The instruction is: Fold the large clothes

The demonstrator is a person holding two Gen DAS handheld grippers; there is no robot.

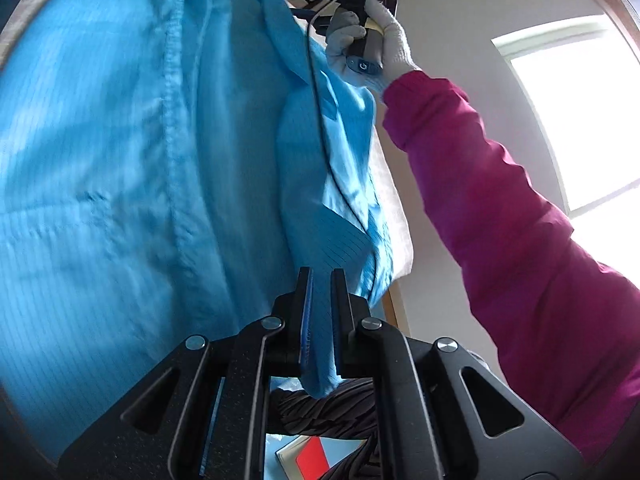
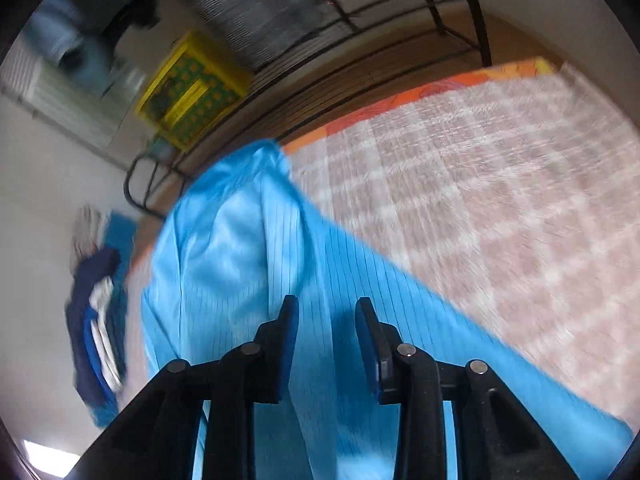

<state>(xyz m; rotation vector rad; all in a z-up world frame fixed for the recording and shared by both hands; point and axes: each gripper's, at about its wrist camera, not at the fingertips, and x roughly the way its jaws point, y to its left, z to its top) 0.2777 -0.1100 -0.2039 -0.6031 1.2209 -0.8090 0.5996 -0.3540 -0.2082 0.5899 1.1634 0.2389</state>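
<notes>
One big blue garment (image 1: pixel 120 140), thin, soft and slippery-looking, is held up by a fold pinched in the left gripper (image 1: pixel 320 280) and draped over the checked bed (image 2: pixel 500 180) below the spread, empty right gripper (image 2: pixel 326 308), so it is best gripped at its hems.

two close wrist views, both facing blue garment (image 1: pixel 100 160)
</notes>
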